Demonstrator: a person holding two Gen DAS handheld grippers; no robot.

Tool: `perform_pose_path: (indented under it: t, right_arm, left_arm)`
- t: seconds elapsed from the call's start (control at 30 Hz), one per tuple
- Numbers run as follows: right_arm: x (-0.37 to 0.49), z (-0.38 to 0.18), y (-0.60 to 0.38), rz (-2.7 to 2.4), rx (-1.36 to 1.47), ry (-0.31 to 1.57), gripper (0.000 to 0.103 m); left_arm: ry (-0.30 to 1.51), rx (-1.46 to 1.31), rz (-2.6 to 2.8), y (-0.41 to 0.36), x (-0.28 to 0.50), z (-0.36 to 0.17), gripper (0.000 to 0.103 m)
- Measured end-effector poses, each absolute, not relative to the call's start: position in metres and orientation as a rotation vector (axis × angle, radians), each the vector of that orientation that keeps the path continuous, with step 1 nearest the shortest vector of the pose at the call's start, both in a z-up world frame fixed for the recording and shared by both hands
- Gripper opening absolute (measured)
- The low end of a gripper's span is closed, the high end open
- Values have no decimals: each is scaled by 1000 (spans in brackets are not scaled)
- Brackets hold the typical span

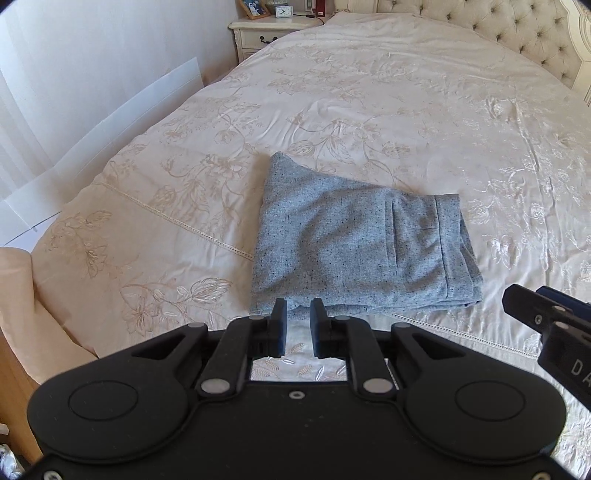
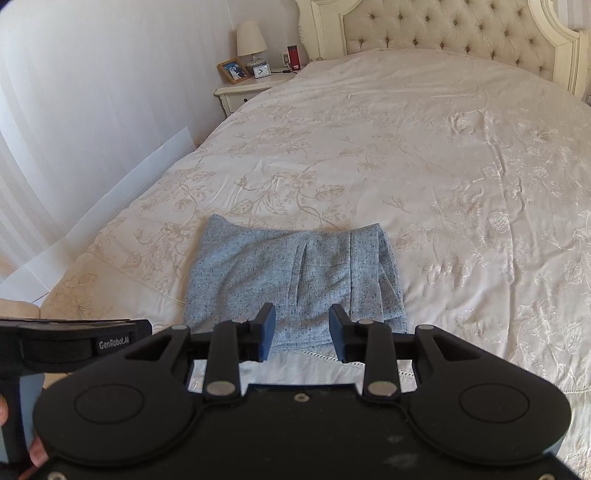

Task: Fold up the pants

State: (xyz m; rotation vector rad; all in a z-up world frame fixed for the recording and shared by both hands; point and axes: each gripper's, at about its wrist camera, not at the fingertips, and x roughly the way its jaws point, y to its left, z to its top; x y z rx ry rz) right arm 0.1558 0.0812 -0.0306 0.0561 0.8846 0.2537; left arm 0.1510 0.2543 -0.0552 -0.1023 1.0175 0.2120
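1. Pants [image 1: 354, 251] lie folded at frame centre on the bed [image 1: 406, 110]
2. My left claw [image 1: 298, 325] is narrow and empty; my right claw [image 2: 302, 334] is released, jaws barely parting
3. Folding looks done, though the near edge is hidden; next I'd withdraw

The folded pants [image 1: 354, 251] are light blue-grey, flecked all over with small dark specks. Under them the bedspread [image 1: 406, 110] is cream, with a tone-on-tone floral pattern of stems and blossoms — beige in shade, shiny white in the light. The tufted headboard [image 2: 443, 33] is beige in an ivory frame. The nightstand [image 2: 236, 92] is ivory; its lamp [image 2: 251, 38] has a cream shade. Both tools — left tool [image 1: 298, 325], right tool [image 2: 302, 332] — are matte black with dark blue pads.
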Motion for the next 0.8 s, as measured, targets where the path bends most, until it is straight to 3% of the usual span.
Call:
perform_pose_path:
  t: [0.8]
  right_arm:
    - [125, -20, 59, 257, 108, 910, 36]
  left_arm:
    - [1029, -110, 255, 240, 118, -49, 22]
